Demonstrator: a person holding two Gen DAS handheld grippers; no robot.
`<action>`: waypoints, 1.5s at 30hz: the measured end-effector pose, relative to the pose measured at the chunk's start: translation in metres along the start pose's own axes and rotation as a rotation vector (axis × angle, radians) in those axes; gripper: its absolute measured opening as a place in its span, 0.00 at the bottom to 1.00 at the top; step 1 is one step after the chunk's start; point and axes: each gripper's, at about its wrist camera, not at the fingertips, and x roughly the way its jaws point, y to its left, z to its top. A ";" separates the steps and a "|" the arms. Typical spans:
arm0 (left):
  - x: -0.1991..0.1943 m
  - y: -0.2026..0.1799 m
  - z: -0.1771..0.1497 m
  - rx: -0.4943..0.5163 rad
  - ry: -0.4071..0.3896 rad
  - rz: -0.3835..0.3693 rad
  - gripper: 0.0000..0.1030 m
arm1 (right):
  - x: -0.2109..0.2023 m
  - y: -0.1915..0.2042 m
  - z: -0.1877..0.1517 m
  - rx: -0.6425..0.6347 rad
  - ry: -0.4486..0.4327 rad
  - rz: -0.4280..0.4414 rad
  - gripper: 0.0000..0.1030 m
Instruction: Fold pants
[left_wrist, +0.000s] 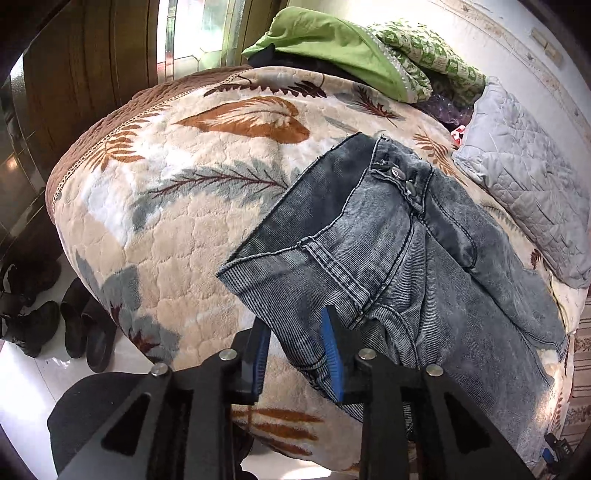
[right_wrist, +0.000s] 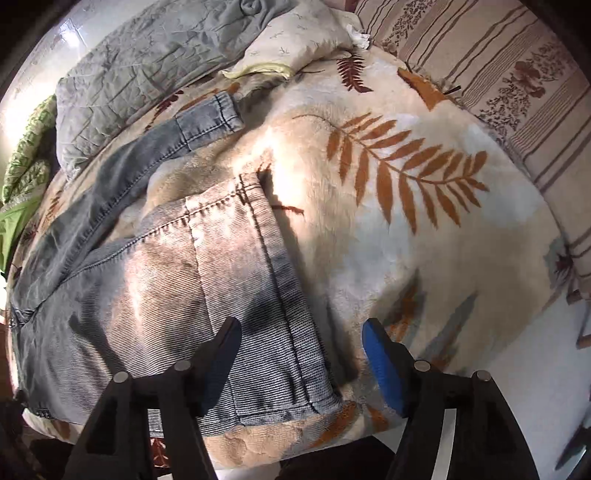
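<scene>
Grey washed jeans (left_wrist: 388, 251) lie on a bed's leaf-patterned blanket (left_wrist: 177, 206), the buttoned waist (left_wrist: 400, 181) pointing away. My left gripper (left_wrist: 295, 349) hovers over the near edge of the denim; its blue pads (left_wrist: 332, 350) stand apart and do not press the cloth. In the right wrist view the jeans (right_wrist: 177, 280) lie folded, with one leg hem (right_wrist: 255, 199) on top and a second leg (right_wrist: 210, 118) stretching off behind. My right gripper (right_wrist: 301, 347) is wide open above the right edge of the folded leg, one finger over denim, the other over the blanket (right_wrist: 388, 240).
A pile of green clothes (left_wrist: 332, 44) sits at the far end of the bed. A grey quilted pillow (left_wrist: 524, 184) lies beside the jeans. Dark shoes (left_wrist: 74, 325) stand on the white floor at the left. A striped sheet (right_wrist: 517, 74) borders the blanket.
</scene>
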 end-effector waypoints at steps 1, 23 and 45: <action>-0.008 0.000 0.002 0.002 -0.022 0.000 0.42 | -0.009 -0.003 0.001 0.003 -0.042 -0.015 0.75; -0.023 -0.108 -0.010 0.422 -0.099 0.046 0.86 | -0.022 0.020 -0.020 0.024 -0.059 0.227 0.79; 0.030 -0.095 0.002 0.345 0.133 -0.083 0.89 | -0.041 0.064 -0.018 -0.122 -0.275 0.237 0.79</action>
